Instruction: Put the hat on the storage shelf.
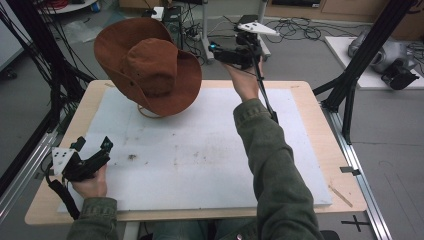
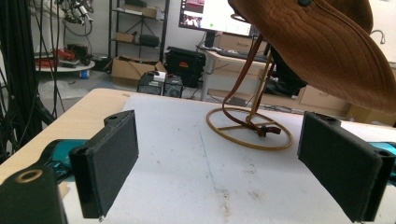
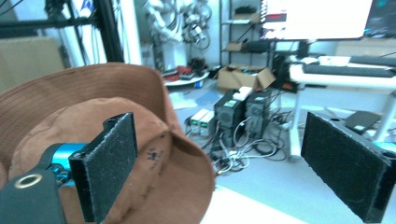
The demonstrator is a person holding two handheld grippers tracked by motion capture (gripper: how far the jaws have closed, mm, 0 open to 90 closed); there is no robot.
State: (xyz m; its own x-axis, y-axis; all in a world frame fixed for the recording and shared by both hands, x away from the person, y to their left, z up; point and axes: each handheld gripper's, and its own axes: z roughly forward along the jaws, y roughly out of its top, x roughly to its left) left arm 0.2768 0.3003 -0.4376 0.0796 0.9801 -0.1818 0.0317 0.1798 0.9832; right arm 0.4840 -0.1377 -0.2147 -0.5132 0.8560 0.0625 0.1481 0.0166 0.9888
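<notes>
A brown wide-brimmed hat [image 1: 147, 65] hangs tilted on a thin gold wire stand whose ring base [image 1: 146, 113] rests at the back left of the white board [image 1: 210, 150]. My left gripper [image 1: 94, 144] sits low at the board's front left corner, open and holding nothing. In the left gripper view, the ring base [image 2: 250, 128] and a leather chin strap [image 2: 238, 88] lie ahead under the hat's brim [image 2: 327, 46]. My right gripper [image 1: 216, 51] is raised beyond the table's far edge, just right of the hat, open. In the right gripper view, the hat [image 3: 154, 154] lies to the left of that gripper's open jaws [image 3: 219, 126].
The board lies on a wooden table [image 1: 305, 87]. Black frame posts [image 1: 360, 55] stand at the right and left sides. Cables and computer boxes [image 3: 231, 109] cover the floor behind the table. A small dark stain [image 1: 132, 157] marks the board near my left gripper.
</notes>
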